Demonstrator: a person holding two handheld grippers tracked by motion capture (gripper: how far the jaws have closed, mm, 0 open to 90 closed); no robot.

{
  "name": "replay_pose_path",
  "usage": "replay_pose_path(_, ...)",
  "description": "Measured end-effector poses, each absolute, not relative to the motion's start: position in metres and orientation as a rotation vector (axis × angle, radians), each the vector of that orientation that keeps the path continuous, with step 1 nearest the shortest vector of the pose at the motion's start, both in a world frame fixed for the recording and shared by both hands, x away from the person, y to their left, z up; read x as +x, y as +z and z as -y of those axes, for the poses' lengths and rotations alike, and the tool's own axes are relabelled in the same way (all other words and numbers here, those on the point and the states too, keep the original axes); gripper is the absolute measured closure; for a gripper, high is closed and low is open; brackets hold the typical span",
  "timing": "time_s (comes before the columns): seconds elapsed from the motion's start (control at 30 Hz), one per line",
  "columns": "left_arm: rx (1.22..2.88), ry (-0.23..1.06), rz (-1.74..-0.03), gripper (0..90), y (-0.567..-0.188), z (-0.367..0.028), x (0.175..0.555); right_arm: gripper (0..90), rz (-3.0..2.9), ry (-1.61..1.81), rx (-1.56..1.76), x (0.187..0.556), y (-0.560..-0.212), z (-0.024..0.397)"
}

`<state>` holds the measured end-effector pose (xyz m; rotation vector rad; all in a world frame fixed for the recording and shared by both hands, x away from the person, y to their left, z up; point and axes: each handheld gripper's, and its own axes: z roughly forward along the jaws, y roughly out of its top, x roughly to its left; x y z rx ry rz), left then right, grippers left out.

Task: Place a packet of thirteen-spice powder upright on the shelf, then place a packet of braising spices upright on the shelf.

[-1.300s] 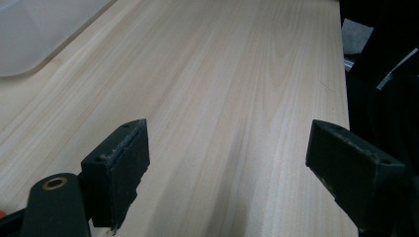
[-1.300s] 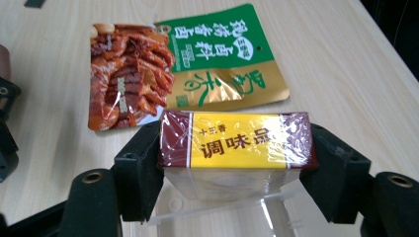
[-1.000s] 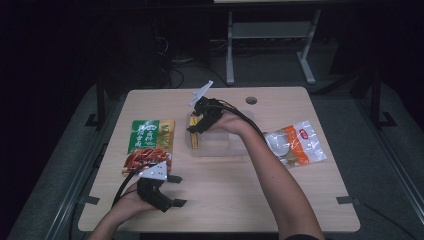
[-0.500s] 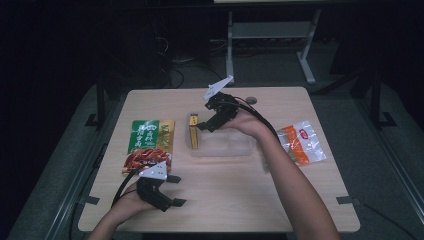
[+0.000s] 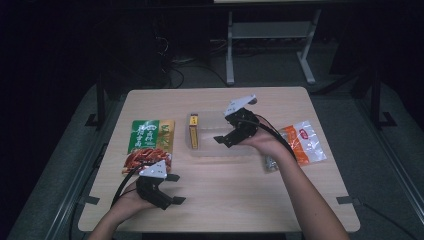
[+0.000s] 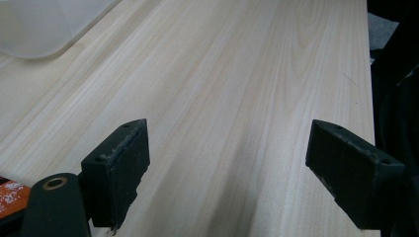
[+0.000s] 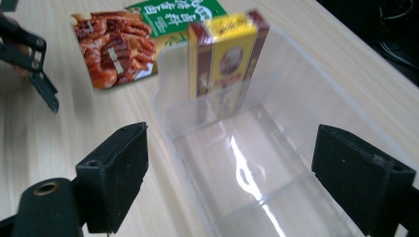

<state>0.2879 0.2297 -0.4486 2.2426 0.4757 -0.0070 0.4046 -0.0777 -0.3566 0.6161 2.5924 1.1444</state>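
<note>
A yellow box already stands on edge at the left end of the clear plastic bin. The green snack packet at left and the orange-and-clear packet at right lie outside, apparently left to pack. The right gripper hovers over the bin, jaws wide, empty; the left gripper rests near the table's near edge, wide open, empty.

The clear bin sits near the middle of the table. Inside the bin, at its left end, a small box stands on edge. Left of the bin, just beside it, a snack packet lies flat on the table. Right of the bin lies a second packet. The right tongs hang over the bin's right part. The left tongs rest on the table before the bin, to its left.
</note>
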Motion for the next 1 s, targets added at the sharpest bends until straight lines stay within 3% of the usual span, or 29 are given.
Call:
replay_pose_path(0.33, 2.253, 0.005, -0.471, 16.6, -0.447, -0.228, 0.285, 13.7, -2.563, 1.128, 0.715, 0.355, -0.39, 0.107)
replay_pose_path(1.0, 2.255, 0.046, -0.555, 17.1, -0.444, -0.23, 0.285, 8.9, -2.643, 1.134, 0.803, 0.294, -0.425, 0.15)
